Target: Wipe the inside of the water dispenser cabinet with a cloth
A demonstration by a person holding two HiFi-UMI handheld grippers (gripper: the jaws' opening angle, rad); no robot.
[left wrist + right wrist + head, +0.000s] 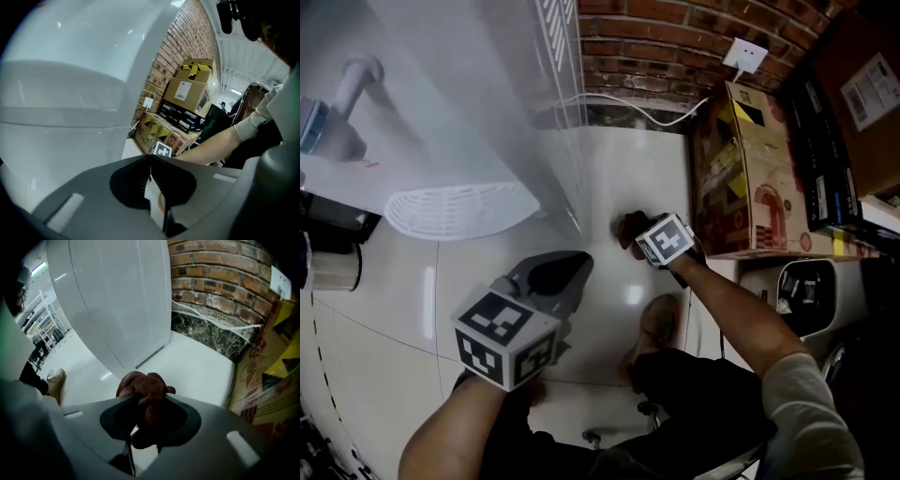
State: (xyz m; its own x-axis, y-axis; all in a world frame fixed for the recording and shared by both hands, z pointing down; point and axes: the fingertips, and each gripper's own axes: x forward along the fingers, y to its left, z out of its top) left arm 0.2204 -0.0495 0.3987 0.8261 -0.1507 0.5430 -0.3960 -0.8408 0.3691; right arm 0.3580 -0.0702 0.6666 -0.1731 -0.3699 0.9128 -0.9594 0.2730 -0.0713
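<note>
Right claw is clenched on the cloth: rust-brown, nubby, wadded into a lump that bulges past the tips. It points steeply down, low over glossy white floor tile.

Left claw is clenched with nothing in it, and sits closer to the person's body.

Water dispenser stands ahead and to the left of the cloth. Smooth white plastic, long axis upright, lower body a flat panel ending in a sharp vertical corner near the right claw. A slotted drip tray juts from its front.

The cabinet interior shows in no view; cannot tell if a door is open.

Judgement: the cloth must go left, round that corner to the front face. The empty left claw lies nearer that face and is likelier to take the door.

Brick wall behind; cardboard box to the right.
</note>
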